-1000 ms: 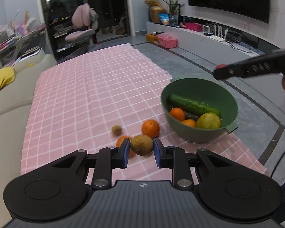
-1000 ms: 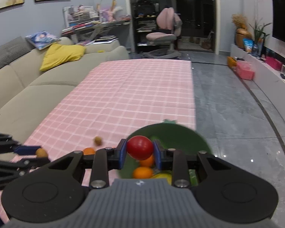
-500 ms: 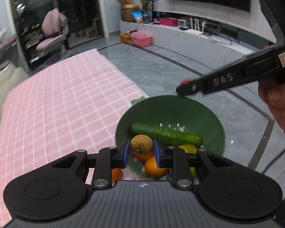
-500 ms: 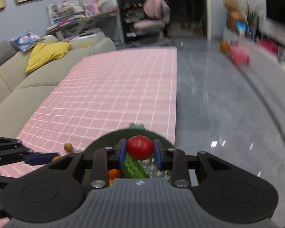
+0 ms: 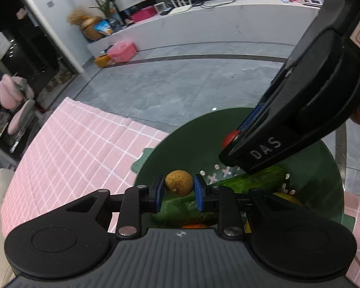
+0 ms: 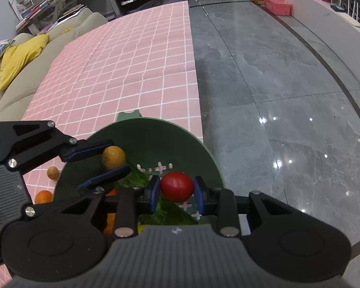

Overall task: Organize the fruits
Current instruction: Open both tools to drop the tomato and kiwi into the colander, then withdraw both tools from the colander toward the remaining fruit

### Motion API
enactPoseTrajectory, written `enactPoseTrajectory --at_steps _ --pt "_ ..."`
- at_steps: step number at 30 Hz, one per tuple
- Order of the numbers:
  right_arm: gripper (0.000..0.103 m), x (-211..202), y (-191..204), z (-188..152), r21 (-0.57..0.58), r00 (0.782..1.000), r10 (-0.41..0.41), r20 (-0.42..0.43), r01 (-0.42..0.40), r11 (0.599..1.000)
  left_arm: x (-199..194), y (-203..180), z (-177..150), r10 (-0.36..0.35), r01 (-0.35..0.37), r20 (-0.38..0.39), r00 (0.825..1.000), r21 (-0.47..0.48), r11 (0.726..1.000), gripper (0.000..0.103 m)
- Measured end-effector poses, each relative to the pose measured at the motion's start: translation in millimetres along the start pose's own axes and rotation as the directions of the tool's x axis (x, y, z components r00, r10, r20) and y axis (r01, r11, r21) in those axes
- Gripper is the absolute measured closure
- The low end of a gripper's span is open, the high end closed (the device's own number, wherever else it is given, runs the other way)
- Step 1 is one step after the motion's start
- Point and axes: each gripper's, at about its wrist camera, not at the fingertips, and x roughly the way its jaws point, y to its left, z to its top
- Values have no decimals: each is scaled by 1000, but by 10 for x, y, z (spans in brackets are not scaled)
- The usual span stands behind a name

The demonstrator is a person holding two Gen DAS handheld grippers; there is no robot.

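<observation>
From the left wrist view, the left tool (image 5: 179,189) pinches a brownish round fruit (image 5: 179,183) between its blue pads, held over the inside of the green bowl (image 5: 319,175). A cucumber (image 5: 259,178) lies across the bowl's floor below it. The right tool (image 5: 230,141) comes in from the upper right above the bowl, with only a sliver of the red fruit (image 5: 230,137) showing past its dark finger.

From the right wrist view, the right tool (image 6: 177,193) is clamped on the red fruit (image 6: 177,186), also above the bowl (image 6: 156,132). The left tool (image 6: 109,157) reaches in from the left with the brown fruit (image 6: 114,157) in its grip, over the bowl's near-left side. On the pink checked tabletop (image 6: 132,55), just left of the bowl, sit a small brown fruit (image 6: 53,172) and an orange (image 6: 43,196).
</observation>
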Motion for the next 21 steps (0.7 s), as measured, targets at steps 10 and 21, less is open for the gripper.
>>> enactPoseTrajectory --at_steps 10,21 --pt "75 108 26 6 -12 1000 18 -16 -18 1000 77 15 -1 -15 16 -27 1000 9 1000 61" --pt "62 -349 -10 46 32 984 -5 179 -1 999 -733 507 -329 69 -28 101 992 -361 932 22"
